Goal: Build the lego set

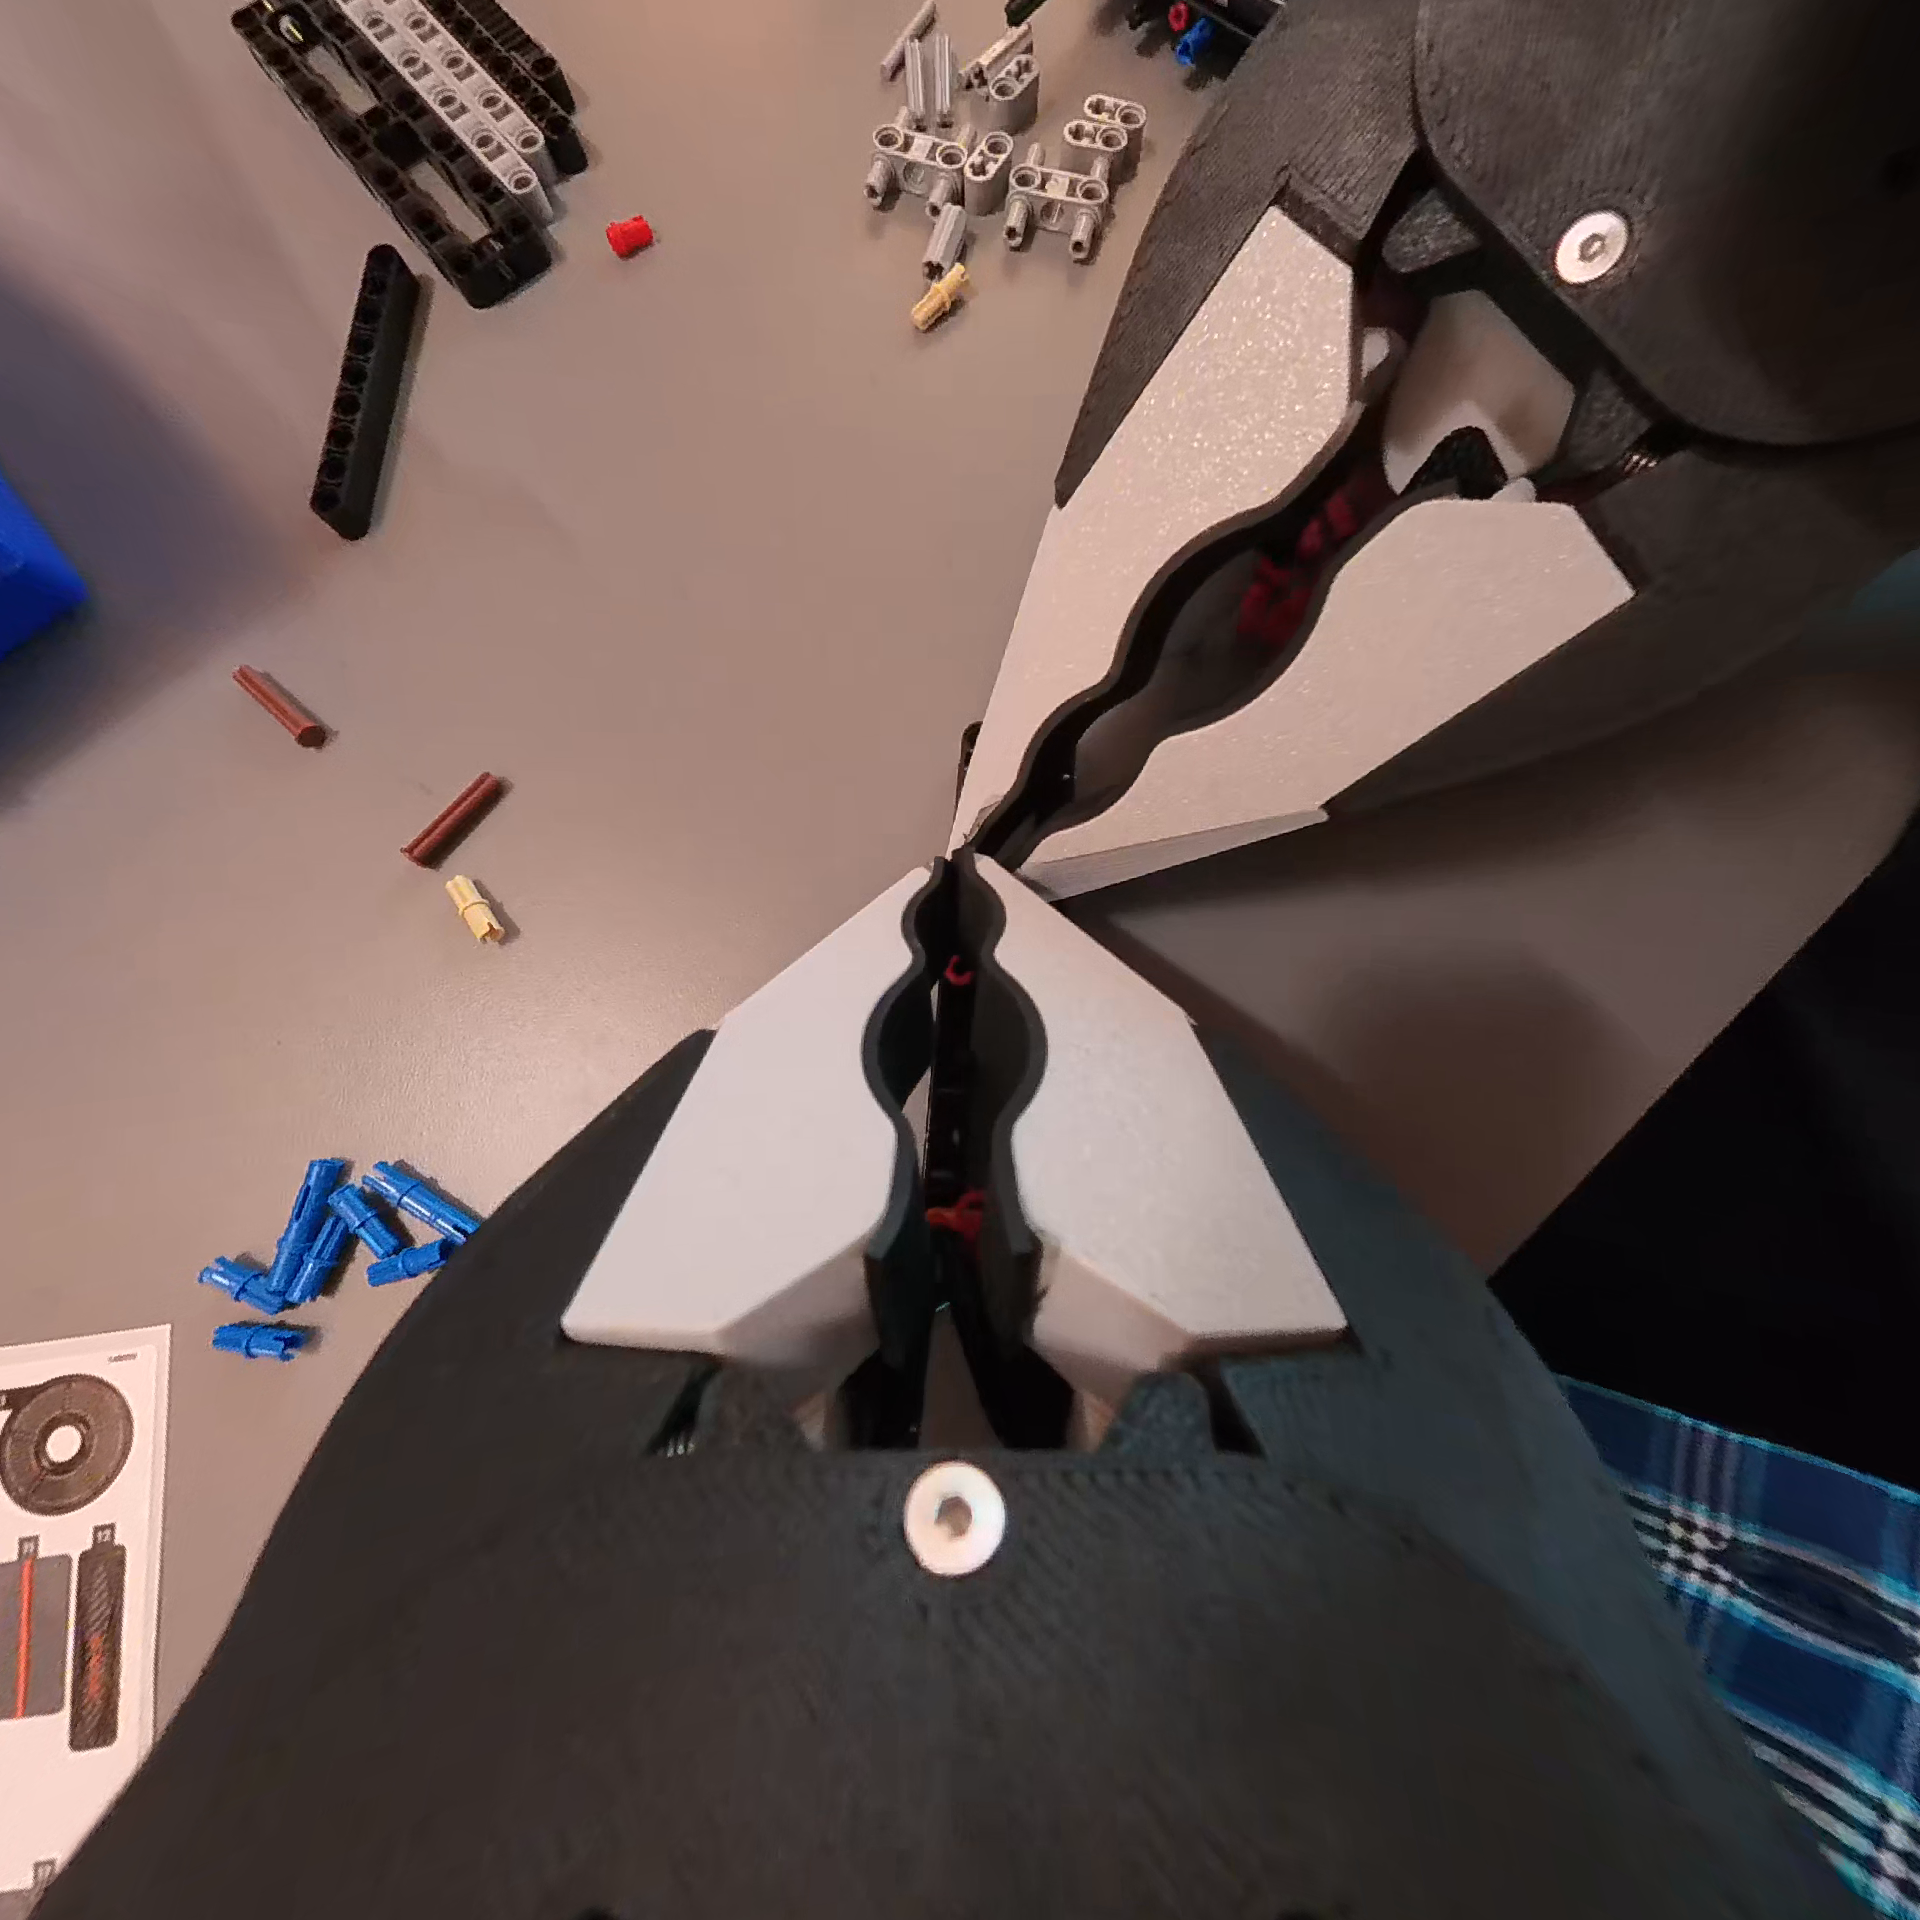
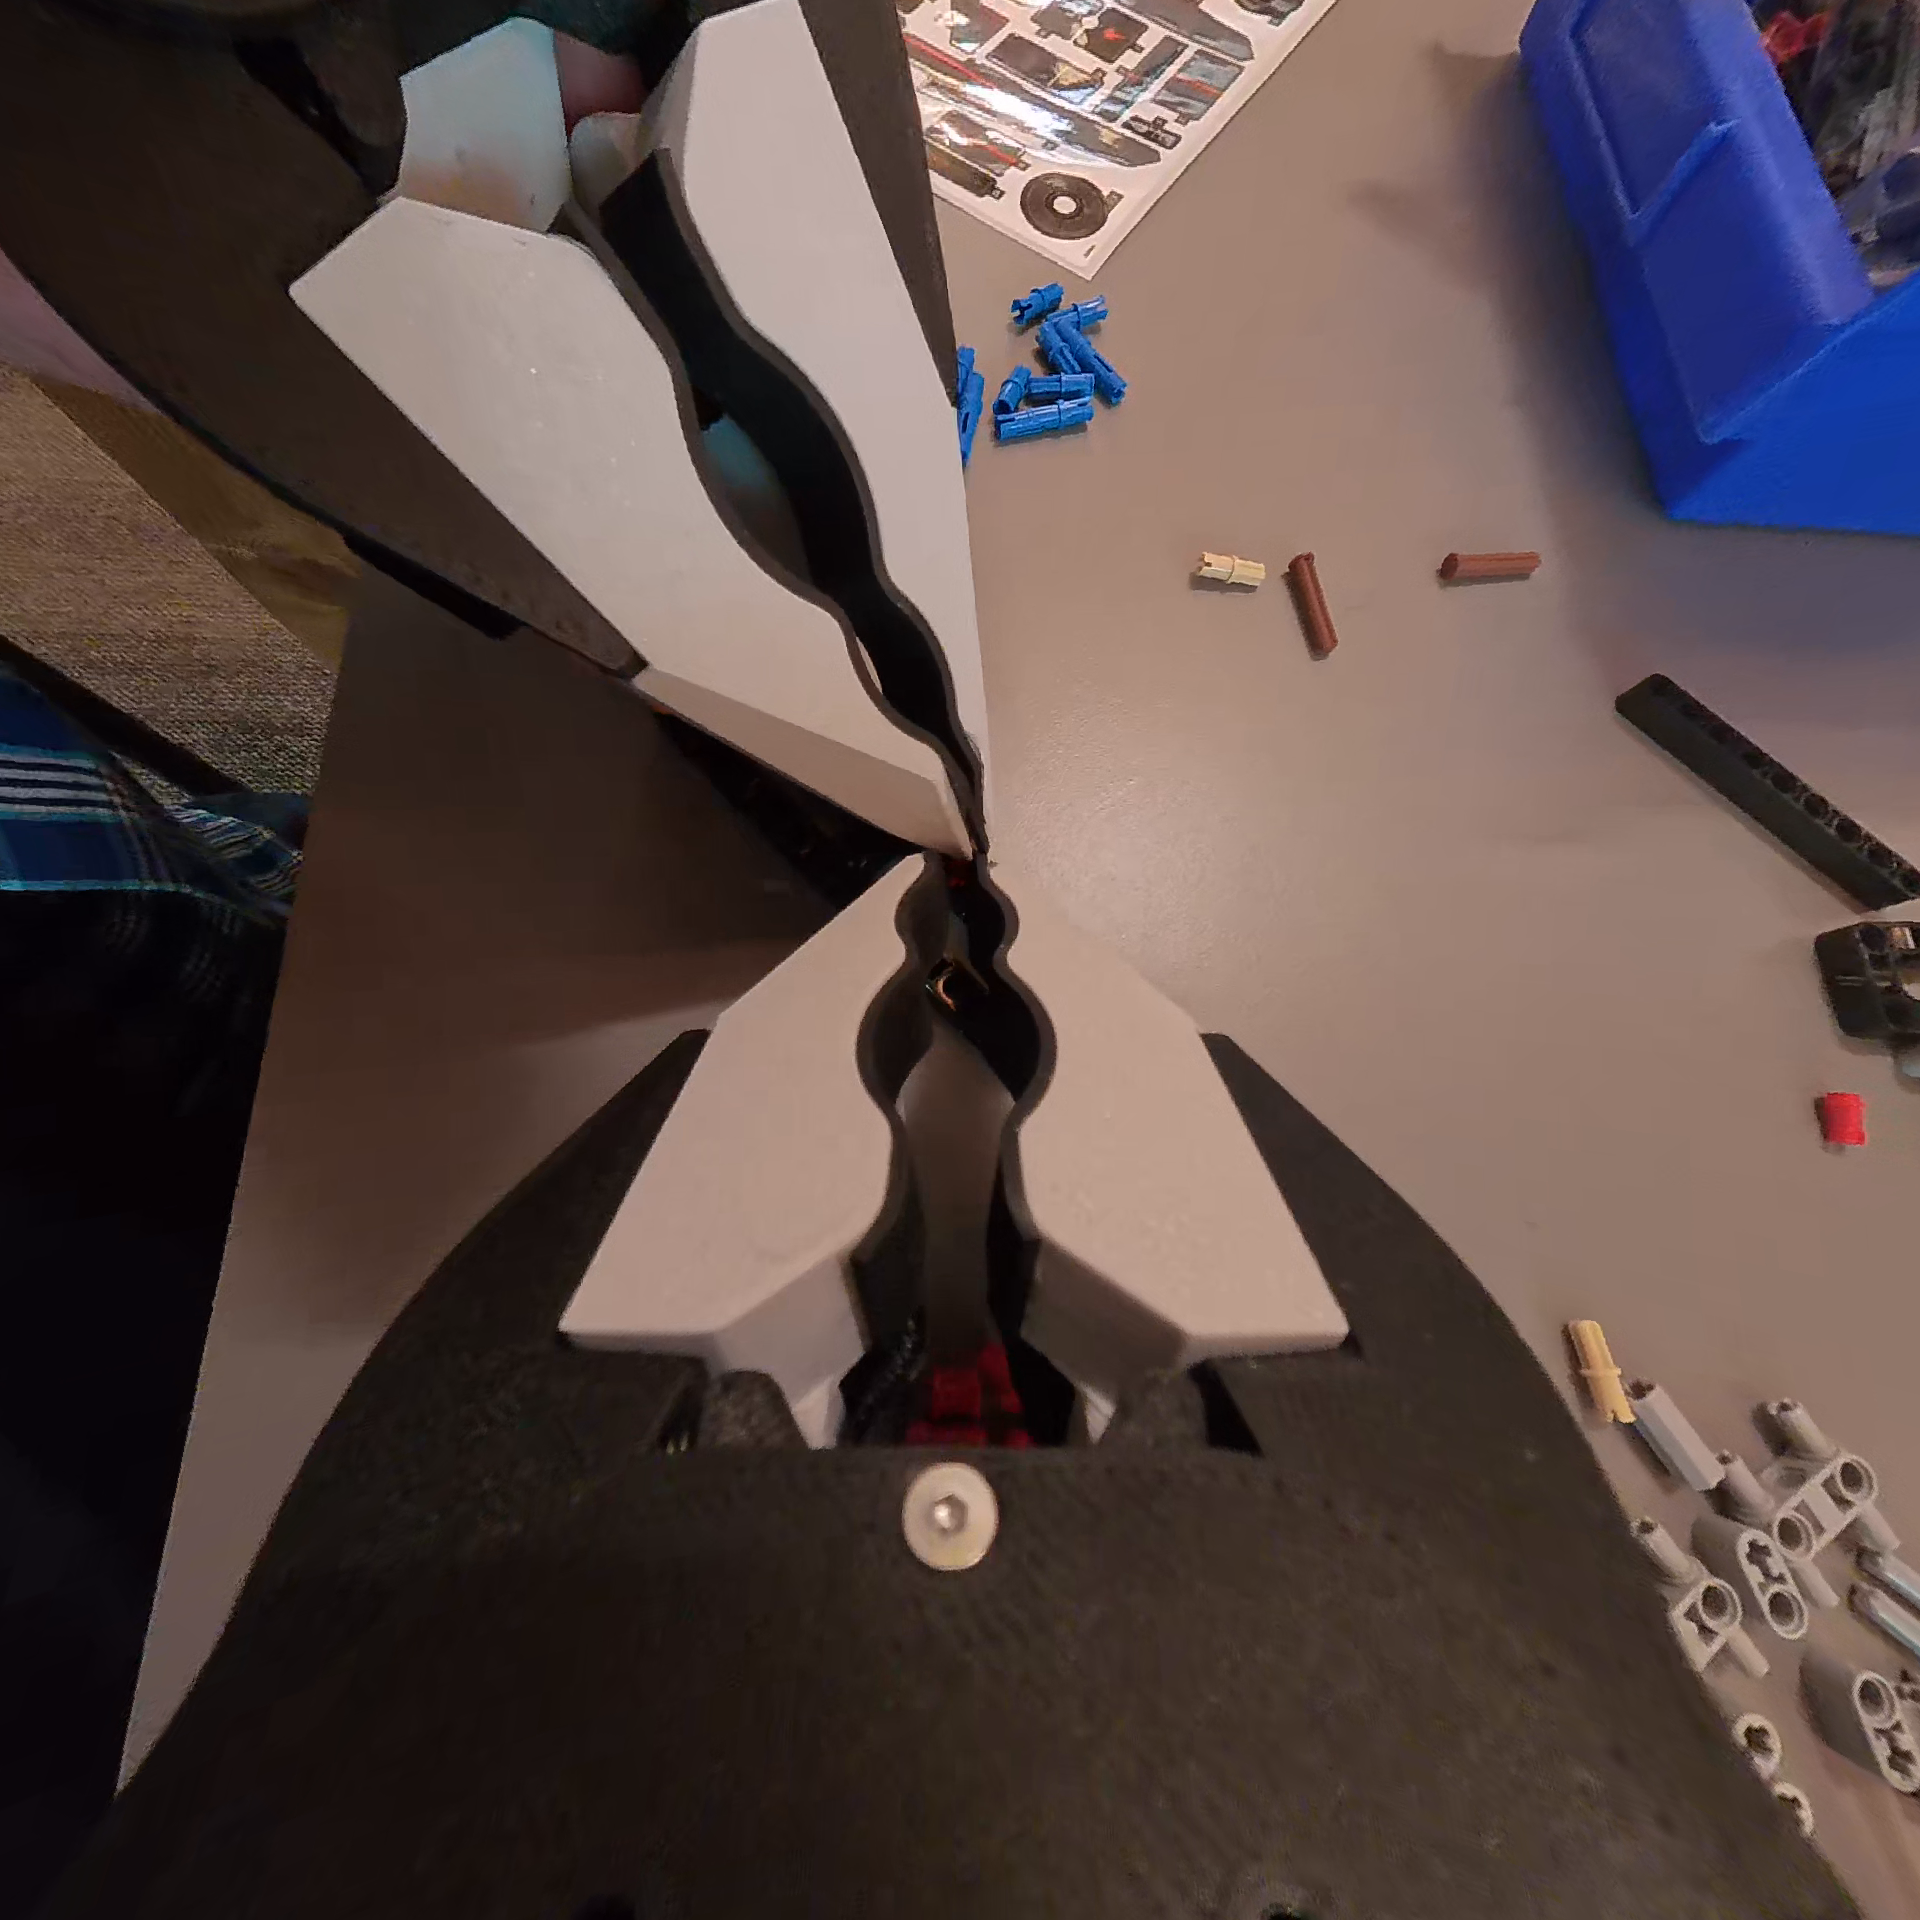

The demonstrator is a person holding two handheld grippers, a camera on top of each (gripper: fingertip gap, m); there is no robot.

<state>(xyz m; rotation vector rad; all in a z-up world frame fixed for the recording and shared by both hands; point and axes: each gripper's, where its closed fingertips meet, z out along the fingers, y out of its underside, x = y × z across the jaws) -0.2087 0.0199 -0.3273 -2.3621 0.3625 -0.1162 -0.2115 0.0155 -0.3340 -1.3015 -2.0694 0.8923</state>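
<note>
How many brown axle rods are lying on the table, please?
2. One brown rod lies beside the tan pin; the other brown rod lies apart, nearer the blue bin. The grippers might hide more.

Your left wrist view looks steeply down along its own jaws, close above the surface (image 1: pixel 727 582). Your right wrist view does the same from the opposite side, so the two face each other tip to tip. Both share the blue pins (image 1: pixel 332 1242) (image 2: pixel 1055 369), brown axles (image 1: pixel 452 821) (image 2: pixel 1311 603), and sticker sheet (image 1: pixel 73 1538) (image 2: pixel 1091 94).
</note>
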